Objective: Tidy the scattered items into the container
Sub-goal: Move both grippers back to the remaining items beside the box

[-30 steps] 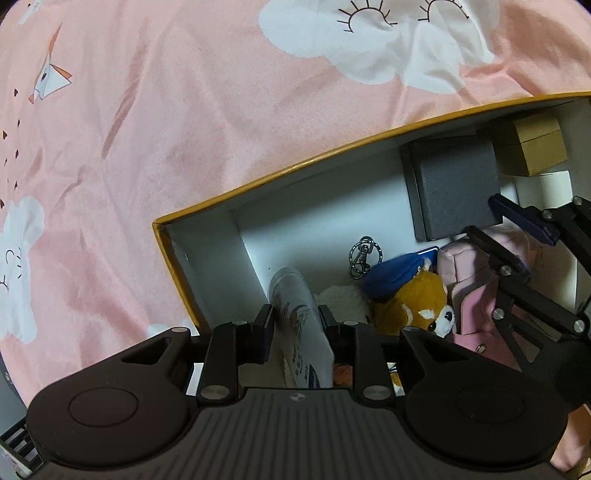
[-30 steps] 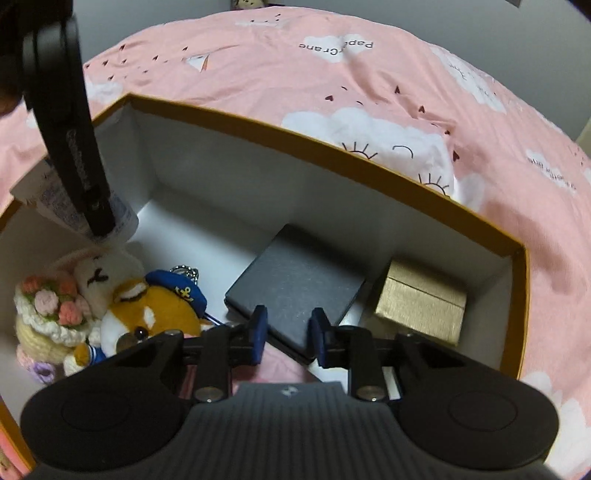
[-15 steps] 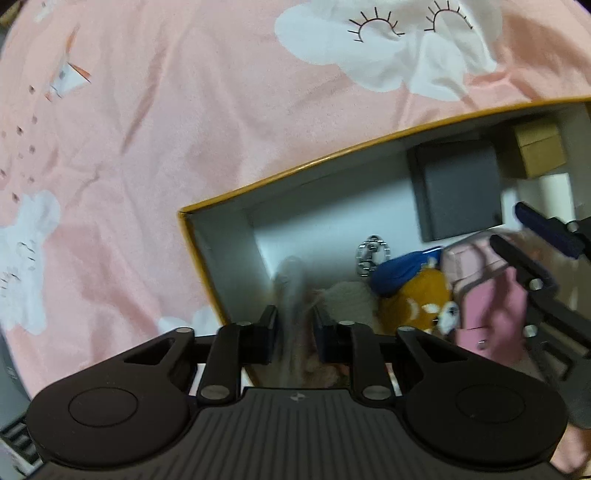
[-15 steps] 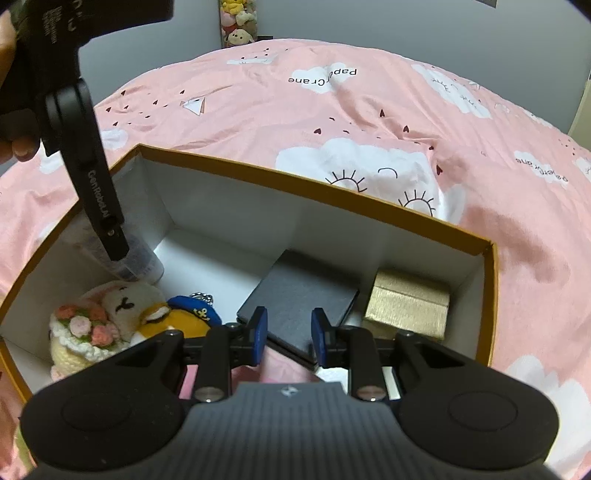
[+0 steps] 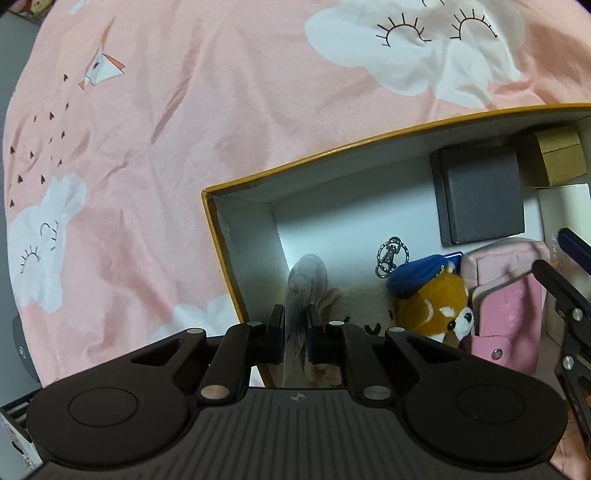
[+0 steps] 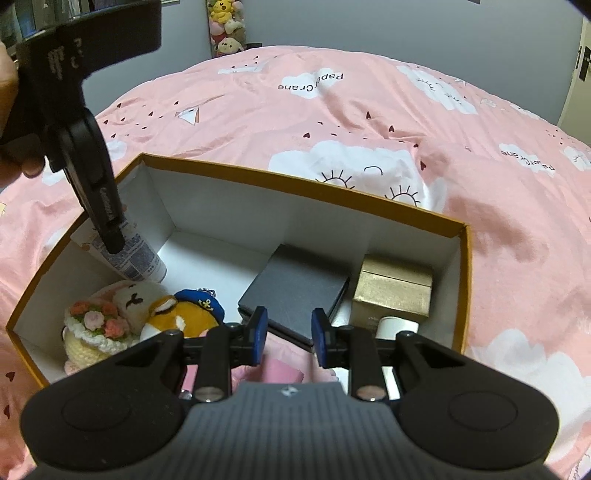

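An orange-rimmed box (image 6: 373, 198) with white inner walls lies on the pink bed; it also shows in the left wrist view (image 5: 332, 150). My left gripper (image 5: 295, 319) is shut on a white tube (image 5: 300, 295) and holds it tilted over the box's left corner; the tube (image 6: 129, 254) and that gripper (image 6: 110, 236) show in the right wrist view. My right gripper (image 6: 286, 332) is open and empty above the box's near side. Inside lie plush toys (image 6: 140, 314), a black flat box (image 6: 295, 299), a gold box (image 6: 391, 291) and a pink pouch (image 5: 506, 295).
A pink bedsheet (image 5: 166, 129) with cloud prints surrounds the box. A keyring (image 5: 391, 254) lies on the box floor beside the orange plush (image 5: 432, 310). Stuffed toys (image 6: 225, 26) stand against the far wall.
Both grippers have risen and pulled back from the box. The left gripper still holds the tube, now higher over the left corner.
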Tool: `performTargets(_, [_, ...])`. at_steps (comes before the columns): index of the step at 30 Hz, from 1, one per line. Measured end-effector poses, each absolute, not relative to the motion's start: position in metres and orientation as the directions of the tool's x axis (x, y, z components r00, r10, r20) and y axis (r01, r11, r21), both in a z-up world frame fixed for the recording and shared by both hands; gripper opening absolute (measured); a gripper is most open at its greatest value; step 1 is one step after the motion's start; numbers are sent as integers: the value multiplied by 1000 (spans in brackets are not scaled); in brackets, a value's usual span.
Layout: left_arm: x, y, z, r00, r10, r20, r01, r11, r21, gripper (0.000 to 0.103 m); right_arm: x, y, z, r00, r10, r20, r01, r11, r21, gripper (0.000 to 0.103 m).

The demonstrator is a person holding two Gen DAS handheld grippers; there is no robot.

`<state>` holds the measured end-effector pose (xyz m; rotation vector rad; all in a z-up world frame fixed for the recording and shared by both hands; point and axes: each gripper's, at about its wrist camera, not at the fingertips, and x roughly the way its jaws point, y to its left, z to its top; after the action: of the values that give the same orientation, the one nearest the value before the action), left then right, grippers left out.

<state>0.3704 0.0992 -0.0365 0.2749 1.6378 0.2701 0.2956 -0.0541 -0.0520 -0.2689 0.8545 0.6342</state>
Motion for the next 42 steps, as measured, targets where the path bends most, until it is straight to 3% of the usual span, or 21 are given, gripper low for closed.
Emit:
performTargets(2, [367, 99, -30, -64, 322, -944, 12, 947, 322, 24, 292, -57, -49, 495, 413, -764, -617, 787, 25, 29])
performTargets(5, [357, 95, -14, 2, 309, -951, 20, 951, 308, 30, 285, -62, -43, 506, 421, -753, -617, 787, 26, 29])
performTargets(14, [291, 78, 52, 276, 206, -939, 106, 964, 242, 31, 250, -81, -20, 547, 498, -673, -628, 775, 63, 30])
performTargets(20, [224, 55, 64, 383, 122, -916, 210, 954, 215, 31, 214, -92, -14, 583, 541, -607, -650, 758, 51, 31])
performTargets(23, [191, 43, 62, 425, 78, -902, 232, 954, 191, 31, 197, -100, -16, 574, 550, -606, -649, 757, 73, 36])
performTargets(28, [146, 23, 41, 467, 48, -883, 231, 957, 174, 31, 168, -110, -28, 537, 553, -637, -659, 746, 92, 37])
performTargets(30, [132, 15, 29, 456, -33, -889, 238, 967, 86, 31, 153, -113, -33, 520, 560, -646, -682, 727, 81, 37])
performTargets(33, [117, 6, 6, 433, -56, -900, 226, 973, 48, 31, 131, -115, -40, 483, 549, -682, -712, 700, 58, 37])
performTargets(42, [84, 2, -53, 362, 16, -932, 191, 977, 91, 31, 88, -130, -71, 380, 446, -810, -697, 714, 66, 38])
